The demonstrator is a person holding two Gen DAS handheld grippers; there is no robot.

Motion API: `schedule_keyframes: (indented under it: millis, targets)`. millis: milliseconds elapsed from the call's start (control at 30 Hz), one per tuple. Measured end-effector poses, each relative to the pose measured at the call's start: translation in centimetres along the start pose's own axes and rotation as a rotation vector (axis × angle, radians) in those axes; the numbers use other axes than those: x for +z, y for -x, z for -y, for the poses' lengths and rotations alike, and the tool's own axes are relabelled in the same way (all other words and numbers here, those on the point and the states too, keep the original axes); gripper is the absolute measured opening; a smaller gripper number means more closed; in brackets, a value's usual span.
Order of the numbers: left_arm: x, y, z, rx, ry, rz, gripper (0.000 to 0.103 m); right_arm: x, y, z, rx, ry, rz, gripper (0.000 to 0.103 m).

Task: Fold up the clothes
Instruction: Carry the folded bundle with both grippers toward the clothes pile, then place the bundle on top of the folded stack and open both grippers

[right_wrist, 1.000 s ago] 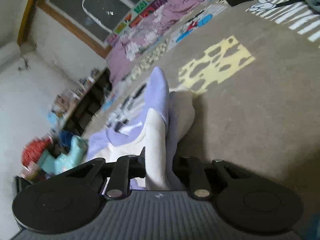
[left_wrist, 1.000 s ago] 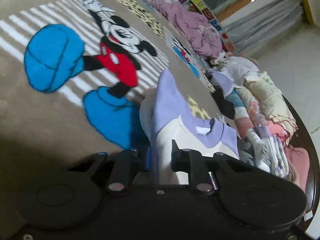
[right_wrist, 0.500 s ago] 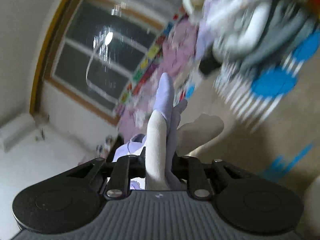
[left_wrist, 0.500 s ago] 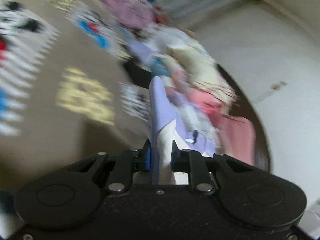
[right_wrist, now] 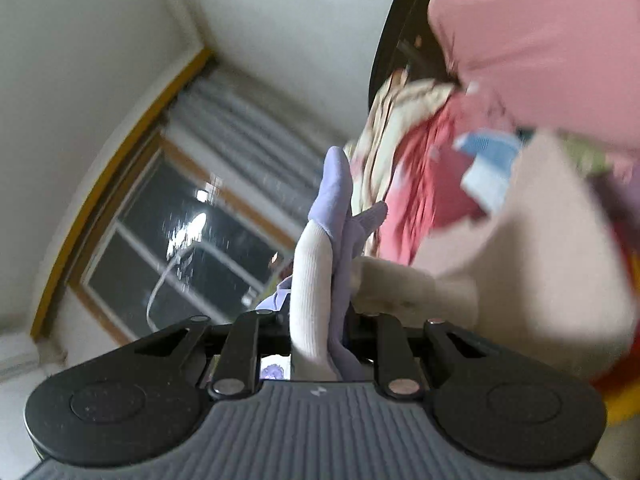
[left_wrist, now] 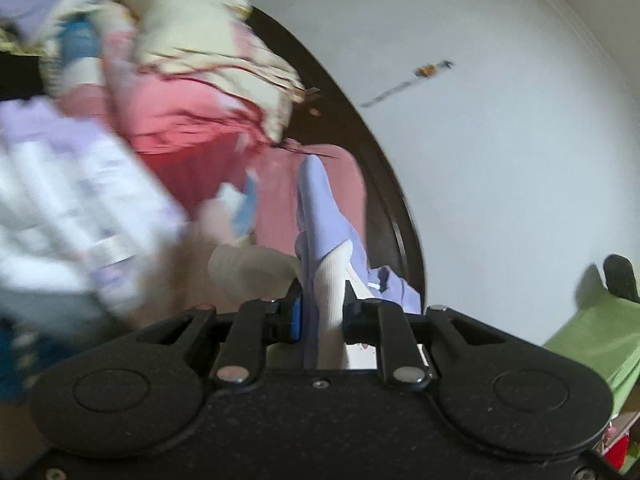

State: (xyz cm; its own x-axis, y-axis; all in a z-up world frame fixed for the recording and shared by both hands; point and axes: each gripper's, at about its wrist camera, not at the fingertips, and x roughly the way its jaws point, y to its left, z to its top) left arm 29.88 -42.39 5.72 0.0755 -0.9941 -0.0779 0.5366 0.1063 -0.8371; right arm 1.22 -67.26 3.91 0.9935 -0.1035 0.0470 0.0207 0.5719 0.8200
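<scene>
Beyond my claws lie a heap of clothes (left_wrist: 168, 92) on the bed, its dark wooden rim (left_wrist: 384, 168), a white wall and a window (right_wrist: 168, 240). My left claw (left_wrist: 320, 312) and right claw (right_wrist: 320, 320) each clamp the lilac-and-white garment (left_wrist: 320, 216), lifted near the heap; a second ago it hung over the cartoon bedspread.

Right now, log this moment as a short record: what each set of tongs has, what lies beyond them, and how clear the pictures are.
left tongs: shut on the lilac and white garment, a fold standing up between the fingers
right tongs: shut on the lilac and white garment too
clothes pile: cream, pink and red pieces heaped by the dark curved bed edge
window: dark glass in the right view, pale curtain above it
picture quality: pile and background blurred; tongs and held cloth sharp
</scene>
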Motion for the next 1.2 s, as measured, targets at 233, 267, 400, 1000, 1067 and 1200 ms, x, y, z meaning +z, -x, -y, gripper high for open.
schedule_keyframes:
  millis: [233, 267, 400, 1000, 1067, 1200]
  targets:
    - [1.2, -7.5, -0.5, 0.0, -0.005, -0.052, 0.015, 4.9, -1.8, 5.5, -0.053, -0.018, 0.104, 0.021]
    - [0.6, -8.1, -1.5, 0.047, -0.018, -0.062, 0.016, 4.9, -2.3, 6.7, -0.078, -0.022, 0.112, 0.022]
    - [-1.8, -10.6, -5.4, 0.238, -0.072, -0.098, 0.028, 2.6, -5.3, 12.5, -0.262, -0.054, 0.055, 0.019]
    - [-6.1, -2.5, -1.5, 0.312, -0.28, 0.002, 0.066, -0.4, 1.4, 6.0, -0.302, 0.275, 0.201, 0.058]
    - [-7.3, -1.7, -0.7, 0.339, -0.317, -0.031, 0.076, -1.5, 1.7, 5.1, -0.323, 0.284, 0.145, 0.06]
    - [-9.5, -0.2, 0.7, 0.392, -0.387, -0.082, 0.083, -3.7, 2.7, 2.9, -0.369, 0.285, 0.048, 0.066]
